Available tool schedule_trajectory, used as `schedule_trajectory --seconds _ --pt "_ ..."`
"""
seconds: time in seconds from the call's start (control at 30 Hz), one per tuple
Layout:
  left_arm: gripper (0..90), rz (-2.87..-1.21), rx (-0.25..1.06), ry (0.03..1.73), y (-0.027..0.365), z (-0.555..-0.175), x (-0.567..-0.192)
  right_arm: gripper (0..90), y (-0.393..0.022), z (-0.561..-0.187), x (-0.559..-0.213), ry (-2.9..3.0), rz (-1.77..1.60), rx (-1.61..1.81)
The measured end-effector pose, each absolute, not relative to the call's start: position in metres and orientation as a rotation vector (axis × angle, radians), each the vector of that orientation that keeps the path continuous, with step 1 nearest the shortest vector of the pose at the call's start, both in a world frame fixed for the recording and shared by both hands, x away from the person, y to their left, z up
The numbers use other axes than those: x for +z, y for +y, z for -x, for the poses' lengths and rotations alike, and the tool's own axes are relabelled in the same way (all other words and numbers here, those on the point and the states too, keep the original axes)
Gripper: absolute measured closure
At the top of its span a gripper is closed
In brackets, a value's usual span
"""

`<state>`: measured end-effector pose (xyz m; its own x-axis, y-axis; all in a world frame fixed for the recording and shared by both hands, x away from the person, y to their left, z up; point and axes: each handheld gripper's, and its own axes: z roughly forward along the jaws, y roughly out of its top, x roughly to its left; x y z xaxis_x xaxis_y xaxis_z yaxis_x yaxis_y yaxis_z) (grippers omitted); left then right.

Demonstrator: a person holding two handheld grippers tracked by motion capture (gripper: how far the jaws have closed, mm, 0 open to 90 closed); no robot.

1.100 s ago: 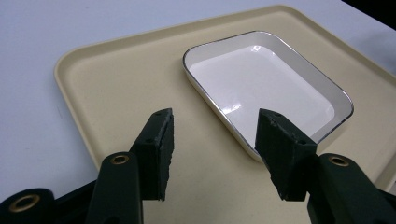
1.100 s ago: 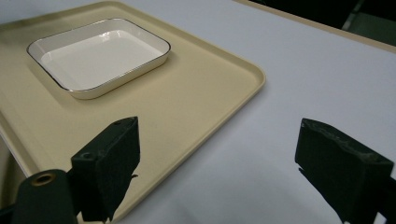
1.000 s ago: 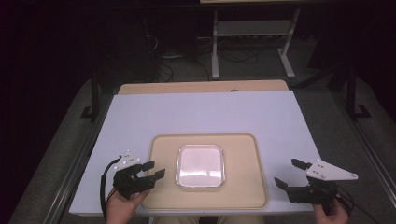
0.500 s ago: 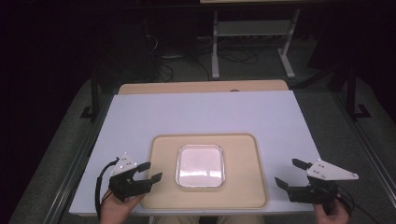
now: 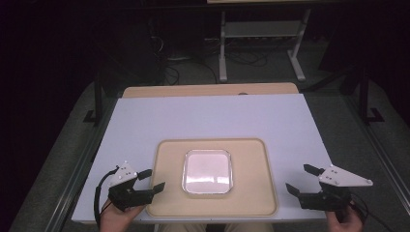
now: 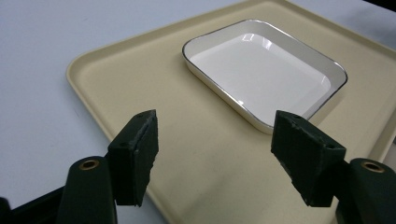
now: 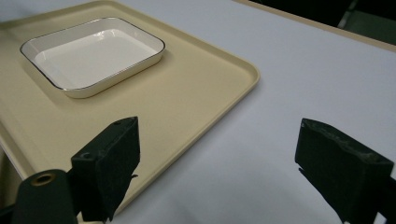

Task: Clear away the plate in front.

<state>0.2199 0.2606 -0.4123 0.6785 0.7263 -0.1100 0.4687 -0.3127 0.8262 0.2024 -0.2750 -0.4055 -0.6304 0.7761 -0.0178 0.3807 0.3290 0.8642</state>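
- The left tongs (image 5: 152, 179) sit at the near left corner of the tray (image 5: 167, 203), their jaws spread wide and just having been opening, with nothing between them.
- In the left gripper view these tongs (image 6: 212, 149) hover over the tray's bare floor (image 6: 187, 154), short of the dish (image 6: 261, 70).
- The right tongs (image 5: 302, 179) rest over the surface (image 5: 300, 145) just right of the tray, jaws spread and empty.
- In the right gripper view the right tongs (image 7: 219, 163) frame the tray's edge (image 7: 233, 100) and the pale surface (image 7: 303, 79) beside it.
- The dish (image 5: 208, 171), white, shallow and square with rounded corners, lies empty in the middle of the tray, between the two tongs and clear of both.
- The tray lies at the near edge of the surface.
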Motion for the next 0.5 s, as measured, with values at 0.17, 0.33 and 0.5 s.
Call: schedule_trajectory --seconds 0.17,0.33,0.5 --pt "29.3 -1.976 0.353 0.918 0.261 -0.217 -0.415 13.0 -0.275 -0.202 -0.405 2.168 -1.020 1.235" --pt "28.9 -1.973 0.354 0.916 0.263 -0.212 -0.416 13.0 -0.276 -0.202 -0.405 2.168 -1.016 1.236" --pt "28.7 -1.948 0.363 0.923 0.267 -0.209 -0.415 13.0 -0.276 -0.202 -0.405 2.172 -1.011 1.236"
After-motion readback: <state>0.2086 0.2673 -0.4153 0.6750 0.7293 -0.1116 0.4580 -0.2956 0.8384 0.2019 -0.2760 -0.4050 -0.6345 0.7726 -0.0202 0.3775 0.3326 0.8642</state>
